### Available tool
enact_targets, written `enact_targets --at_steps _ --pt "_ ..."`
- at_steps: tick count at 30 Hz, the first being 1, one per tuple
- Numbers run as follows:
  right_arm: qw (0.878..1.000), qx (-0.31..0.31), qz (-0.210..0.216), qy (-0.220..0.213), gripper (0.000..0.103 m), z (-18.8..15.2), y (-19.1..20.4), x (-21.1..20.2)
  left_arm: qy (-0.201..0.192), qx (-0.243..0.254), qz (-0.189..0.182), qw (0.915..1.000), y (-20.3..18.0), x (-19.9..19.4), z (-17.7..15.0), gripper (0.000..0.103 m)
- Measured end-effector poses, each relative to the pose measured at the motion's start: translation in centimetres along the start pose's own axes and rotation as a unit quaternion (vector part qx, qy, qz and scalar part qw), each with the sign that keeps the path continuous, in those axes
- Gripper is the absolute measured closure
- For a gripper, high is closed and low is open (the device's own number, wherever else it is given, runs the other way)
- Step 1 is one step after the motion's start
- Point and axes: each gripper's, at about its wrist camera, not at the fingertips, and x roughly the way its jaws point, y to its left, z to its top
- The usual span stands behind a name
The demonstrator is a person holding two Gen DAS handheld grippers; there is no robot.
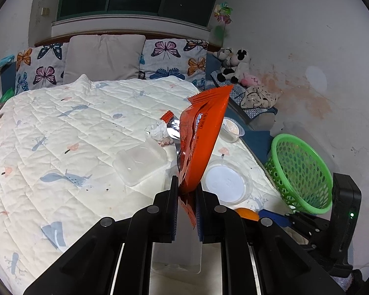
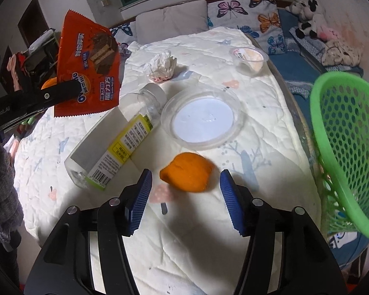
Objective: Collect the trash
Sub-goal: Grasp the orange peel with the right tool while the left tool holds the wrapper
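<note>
So the left gripper (image 1: 186, 191) is clamped tight on the bottom edge of an orange snack wrapper (image 1: 200, 132), which sticks up above the bed (image 1: 61, 127). From the right wrist view that same wrapper hangs up at the far left, with the black arm of the left gripper crossing in front of it.

The right gripper (image 2: 185, 179) has its blue pads (image 2: 230, 194) spread apart and nothing pinched. An orange peel (image 2: 188, 174) lies on the quilt just ahead of it, sitting between the two pad tips but not touched by either as far as I can see.

Taking the peel as the landmark: a clear round lid (image 2: 201, 118) lies just beyond it. A clear plastic bottle (image 2: 118, 142) with a yellow label lies on its side to the left of the peel, cap end pointing away toward the pillows. Farther back past the bottle there's a crumpled tissue (image 2: 162, 67), and far back to the right of the lid a small plastic cup (image 2: 249, 59) near the bed's edge. The green basket (image 2: 344, 142) is off to the right of the peel, beside the bed and tipped so its mouth faces the bed.

The left wrist view also shows a clear rectangular container (image 1: 140, 162) on the quilt, left of the wrapper.
</note>
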Motion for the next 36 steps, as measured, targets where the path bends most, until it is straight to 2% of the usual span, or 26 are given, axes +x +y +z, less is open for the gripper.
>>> enact_targets --at_steps 4,10,30,36 --pt "1.000 -0.009 -0.005 0.004 0.045 0.3 0.2 0.8 0.000 0.000 0.000 1.0000 0.0 0.0 0.0 0.091" --pt "1.000 -0.023 -0.019 0.006 0.054 0.3 0.4 1.2 0.001 -0.001 0.000 1.0000 -0.1 0.0 -0.1 0.091" --pt "1.000 -0.021 -0.020 0.010 0.053 0.4 0.3 1.6 0.001 0.007 -0.004 1.0000 -0.9 -0.1 0.1 0.091" --pt "1.000 -0.020 -0.018 0.007 0.056 0.1 0.3 1.4 0.002 0.010 -0.005 0.9999 -1.1 0.0 0.2 0.091"
